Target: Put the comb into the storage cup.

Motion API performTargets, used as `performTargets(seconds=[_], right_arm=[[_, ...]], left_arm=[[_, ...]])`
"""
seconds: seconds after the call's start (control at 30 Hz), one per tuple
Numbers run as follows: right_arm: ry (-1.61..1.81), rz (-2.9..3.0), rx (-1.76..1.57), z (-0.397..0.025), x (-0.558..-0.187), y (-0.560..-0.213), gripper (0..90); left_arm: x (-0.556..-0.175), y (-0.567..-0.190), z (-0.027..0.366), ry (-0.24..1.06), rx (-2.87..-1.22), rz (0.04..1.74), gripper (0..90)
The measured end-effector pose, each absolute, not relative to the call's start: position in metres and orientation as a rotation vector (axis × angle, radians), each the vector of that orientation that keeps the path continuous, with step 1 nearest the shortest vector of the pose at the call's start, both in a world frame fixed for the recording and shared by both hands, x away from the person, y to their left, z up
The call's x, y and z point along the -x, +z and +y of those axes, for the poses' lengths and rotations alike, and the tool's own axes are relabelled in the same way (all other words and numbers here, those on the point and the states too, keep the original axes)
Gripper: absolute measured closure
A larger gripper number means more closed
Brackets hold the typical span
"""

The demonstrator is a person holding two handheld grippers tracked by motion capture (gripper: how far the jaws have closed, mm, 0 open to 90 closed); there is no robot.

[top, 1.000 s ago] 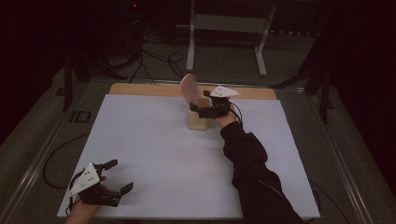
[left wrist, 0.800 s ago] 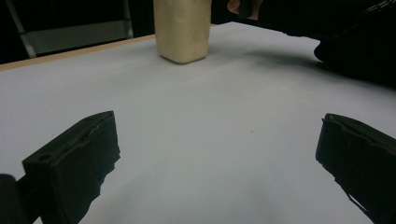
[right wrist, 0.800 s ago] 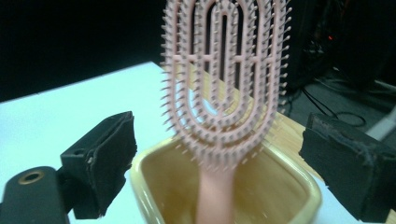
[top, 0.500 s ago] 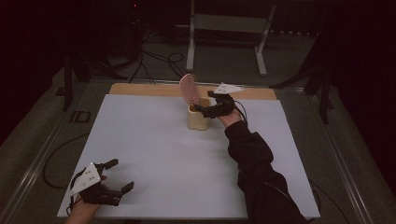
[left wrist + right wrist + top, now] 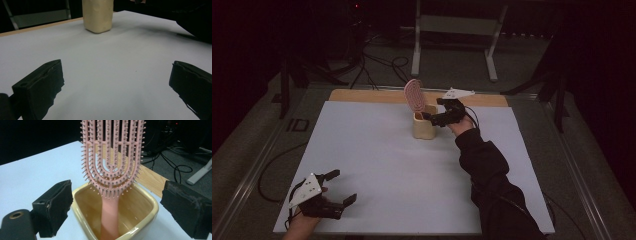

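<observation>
In the high view, the brush (image 5: 413,96) is seen standing handle-down and tilted in the cup (image 5: 424,126) at the far side of the bench (image 5: 377,150), with the right gripper (image 5: 435,116) spread wide just beside the cup's rim; a careless nudge from that extended arm could, it is judged, tip the cup or topple the brush. In the left gripper view, the left gripper (image 5: 117,82) is held wide and empty, low over the near bench, well apart from the cup (image 5: 97,15). In the right gripper view, the jaws are seen parted on either side of the cup (image 5: 120,220) with the brush (image 5: 112,162) upright between them, untouched.
</observation>
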State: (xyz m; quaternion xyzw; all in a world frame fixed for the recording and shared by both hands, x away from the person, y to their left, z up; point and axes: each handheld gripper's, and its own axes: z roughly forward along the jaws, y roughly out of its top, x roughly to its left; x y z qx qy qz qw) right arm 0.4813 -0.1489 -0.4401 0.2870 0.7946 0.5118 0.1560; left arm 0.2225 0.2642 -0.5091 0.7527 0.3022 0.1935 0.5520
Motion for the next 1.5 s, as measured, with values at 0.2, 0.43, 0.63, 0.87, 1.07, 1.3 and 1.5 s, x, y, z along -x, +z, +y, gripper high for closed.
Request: performTargets(seconds=[0.2,0.43,0.63,0.87,1.07,1.3,1.5], right_arm=[[1.453,2.321,-0.811,-0.151,-0.477,-0.436,9.6],[1.402,2.349,-0.805,-0.156,-0.468,-0.431,9.6],[1.397,2.351,-0.793,-0.159,-0.462,-0.423,9.6],[1.416,2.347,-0.744,-0.165,-0.45,-0.413,9.6],[1.416,2.364,-0.726,-0.17,-0.44,-0.411,9.6],[1.403,2.365,-0.734,-0.18,-0.43,-0.416,9.6],[1.403,2.356,-0.755,-0.193,-0.42,-0.423,9.6]], left_arm=[[-0.222,-0.509,0.264,0.455,-1.783,0.711,0.0],[-0.22,-0.509,0.265,0.457,-1.78,0.713,0.0],[-0.221,-0.509,0.265,0.458,-1.779,0.713,0.0],[-0.221,-0.509,0.265,0.458,-1.777,0.715,0.0],[-0.22,-0.509,0.266,0.463,-1.78,0.714,0.0],[-0.22,-0.509,0.266,0.463,-1.78,0.712,0.0],[-0.22,-0.509,0.265,0.463,-1.78,0.71,0.0]])
